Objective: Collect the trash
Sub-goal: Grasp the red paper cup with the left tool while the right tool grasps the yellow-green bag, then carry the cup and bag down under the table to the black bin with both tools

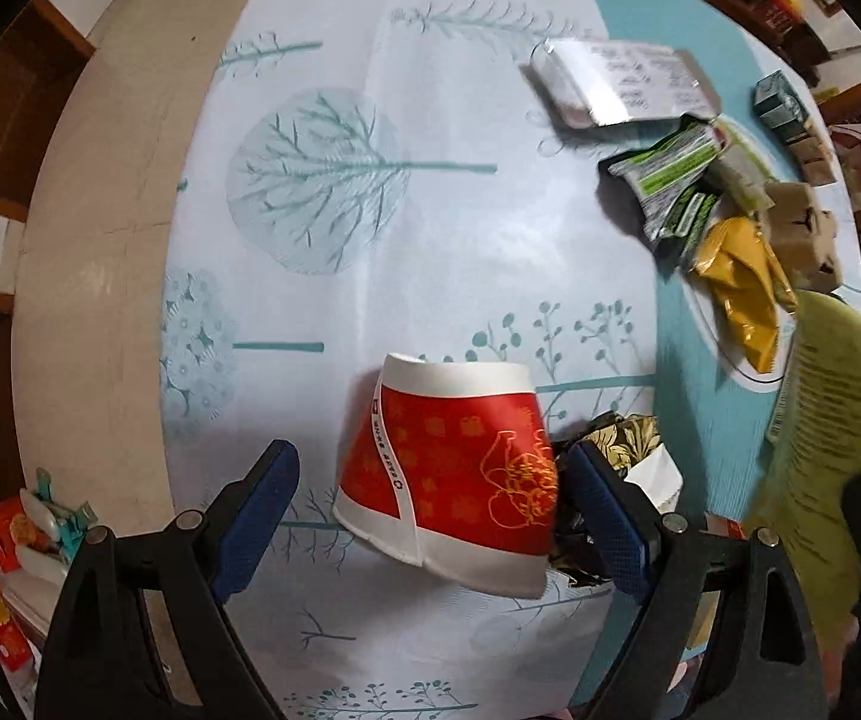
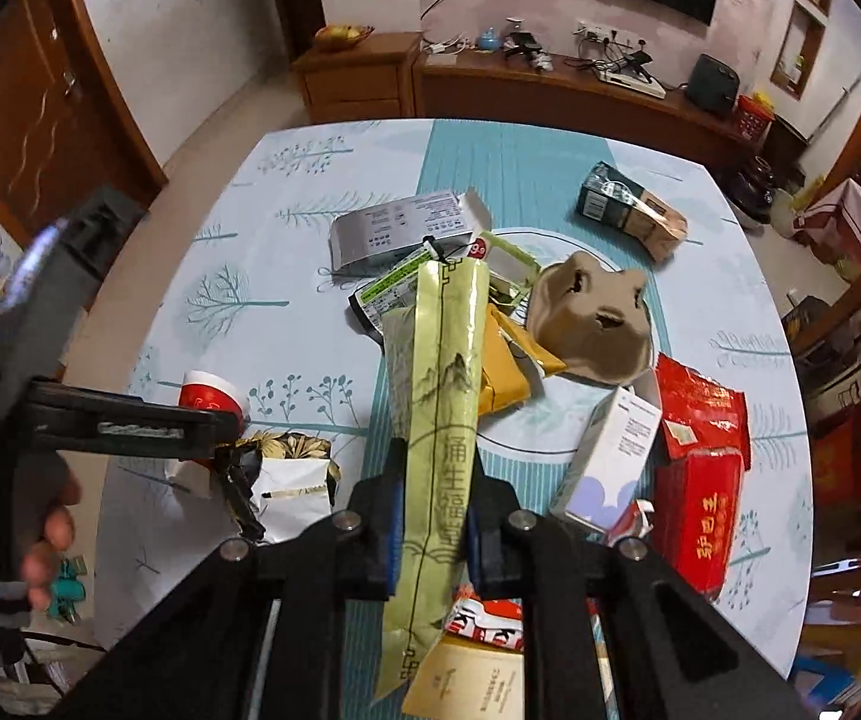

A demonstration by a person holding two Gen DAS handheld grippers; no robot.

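Right hand-held gripper [image 2: 430, 531] clenched on green paper sleeve [image 2: 445, 396]; left hand-held gripper [image 1: 430, 516] released, straddling red paper cup [image 1: 448, 474] lying on desk [image 1: 460, 120].

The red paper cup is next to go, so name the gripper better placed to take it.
Left. The left gripper hangs open right over the red paper cup, which lies on its side between its blue pads. The right gripper is already shut on the long green packet.

Paper cup [image 1: 454, 474] on table [image 1: 322, 276] — wrapper pile [image 1: 724, 222] right.
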